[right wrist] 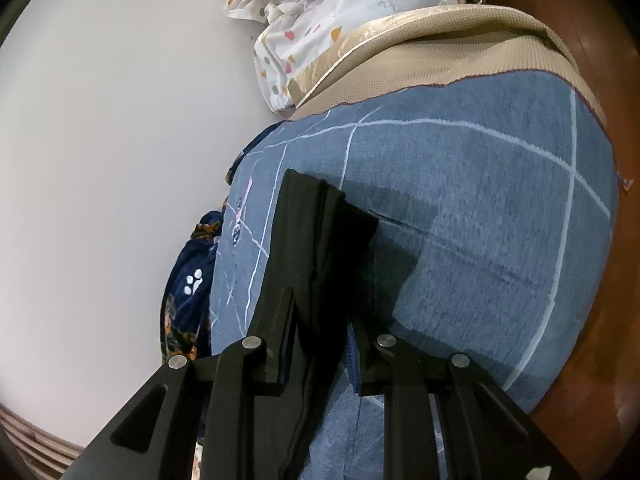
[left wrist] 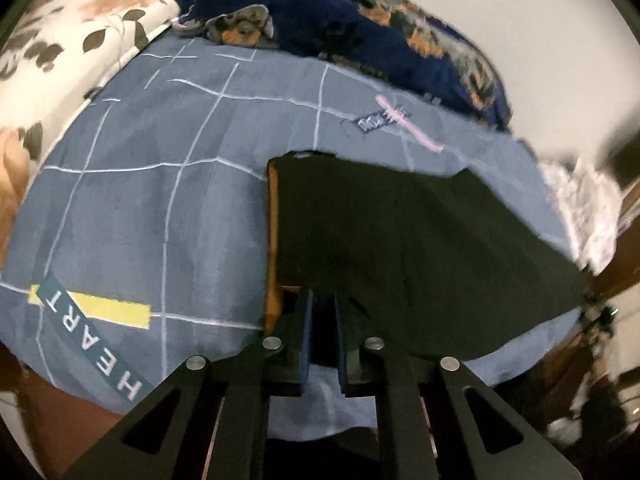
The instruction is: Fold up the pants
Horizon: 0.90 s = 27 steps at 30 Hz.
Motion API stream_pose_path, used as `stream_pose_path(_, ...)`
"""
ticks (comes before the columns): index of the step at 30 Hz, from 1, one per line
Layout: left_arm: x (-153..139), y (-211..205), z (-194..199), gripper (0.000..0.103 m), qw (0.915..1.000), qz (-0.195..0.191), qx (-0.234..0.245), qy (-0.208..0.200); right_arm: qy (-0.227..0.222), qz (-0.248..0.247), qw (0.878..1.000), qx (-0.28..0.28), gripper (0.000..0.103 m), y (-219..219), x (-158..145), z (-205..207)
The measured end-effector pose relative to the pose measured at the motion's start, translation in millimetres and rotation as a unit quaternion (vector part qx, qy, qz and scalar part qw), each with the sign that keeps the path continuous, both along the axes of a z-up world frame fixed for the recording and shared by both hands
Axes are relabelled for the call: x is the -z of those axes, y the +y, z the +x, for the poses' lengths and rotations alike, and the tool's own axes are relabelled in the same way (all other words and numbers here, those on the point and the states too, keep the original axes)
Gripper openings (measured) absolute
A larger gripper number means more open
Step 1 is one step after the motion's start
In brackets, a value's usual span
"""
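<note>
My left tongs (left wrist: 322,312) and right tongs (right wrist: 320,320) each pinch the flat black cloth pants (left wrist: 400,248), which stretch lengthwise ahead of both across the blue grid-lined bedsheet (left wrist: 160,220).

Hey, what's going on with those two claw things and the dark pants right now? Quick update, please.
Left tongs shut on the black pants. Right tongs shut on the same pants. Pants partly folded on blue bedsheet. Nothing in the way.

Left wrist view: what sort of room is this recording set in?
Most likely a bedroom: a blue grid-patterned bedsheet covers a mattress, a dark floral blanket is bunched against the wall, and black pants lie on the sheet.
</note>
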<state>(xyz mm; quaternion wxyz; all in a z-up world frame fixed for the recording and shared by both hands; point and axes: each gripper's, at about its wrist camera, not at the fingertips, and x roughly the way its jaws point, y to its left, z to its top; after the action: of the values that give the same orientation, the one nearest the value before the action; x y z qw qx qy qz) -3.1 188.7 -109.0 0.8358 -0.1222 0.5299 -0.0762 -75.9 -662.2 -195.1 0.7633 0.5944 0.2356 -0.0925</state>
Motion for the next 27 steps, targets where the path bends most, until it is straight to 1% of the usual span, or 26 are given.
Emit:
stream_pose_path(1, 8.7, 1.5, -1.7, 0.01, 0.9999, 0.002, 0.0, 0.012, -0.001, 0.0, 1.0, -0.001, 0.02, 0.2, 0.2, -0.1)
stream_pose_path(2, 17.8, 3.0, -3.9, 0.006, 0.9997, 0.006, -0.002, 0.024, -0.002, 0.001, 1.0, -0.001, 0.02, 0.1, 0.4, -0.1)
stream_pose_path(3, 27.8, 4.5, -6.7, 0.006, 0.9991, 0.018, -0.003, 0.038, -0.003, 0.003, 1.0, -0.002, 0.02, -0.3, 0.9, -0.3)
stream_pose_path(4, 32.8, 6.0, -11.7, 0.006, 0.9992, 0.017, -0.004, 0.036, -0.005, 0.005, 1.0, -0.003, 0.02, -0.8, 1.2, -0.2)
stream_pose_path(5, 33.2, 8.4, -16.3, 0.006, 0.9995, 0.011, -0.008, 0.027, -0.006, 0.007, 1.0, -0.003, 0.02, -1.5, 1.8, -0.3)
stream_pose_path(7, 32.4, 8.9, -16.4, 0.006, 0.9995, 0.008, -0.015, 0.027, -0.006, 0.009, 1.0, -0.004, 0.02, -2.0, 1.4, 0.2)
stream_pose_path(11, 25.5, 3.6, -13.1, 0.006, 0.9996, 0.016, -0.009, 0.023, -0.004, 0.007, 1.0, -0.005, 0.02, -2.4, 0.6, 1.3)
stream_pose_path(17, 2.9, -7.3, -0.4, 0.004, 0.9981, 0.056, -0.01, -0.024, -0.014, 0.015, 1.0, 0.004, 0.02, -0.5, 4.4, -1.7)
stream_pose_path(18, 2.2, -8.6, 2.4, 0.003, 0.9978, 0.061, -0.009, -0.025, -0.015, 0.015, 1.0, 0.006, 0.02, 0.3, 4.7, -2.0)
stream_pose_path(19, 3.4, -9.0, 4.3, 0.0, 0.9973, 0.069, -0.01, -0.025, -0.016, 0.015, 1.0, 0.007, 0.02, 1.0, 4.8, -2.3)
stream_pose_path(20, 8.5, -5.9, 4.1, 0.0, 0.9968, 0.075, -0.017, -0.02, -0.017, 0.015, 1.0, 0.006, 0.02, 1.4, 5.4, -2.6)
stream_pose_path(23, 30.6, 5.4, -1.0, 0.0, 0.9976, 0.06, -0.034, 0.011, -0.015, 0.016, 1.0, 0.0, 0.02, 0.1, 4.6, -1.8)
stream_pose_path(26, 39.3, 9.8, -8.6, 0.0, 0.9963, 0.074, -0.042, 0.014, -0.011, 0.014, 1.0, -0.009, 0.02, -1.6, 3.8, -0.5)
stream_pose_path(27, 35.9, 12.1, -10.1, 0.0, 0.9968, 0.065, -0.047, 0.006, -0.01, 0.013, 1.0, -0.011, 0.02, -2.2, 3.0, 1.7)
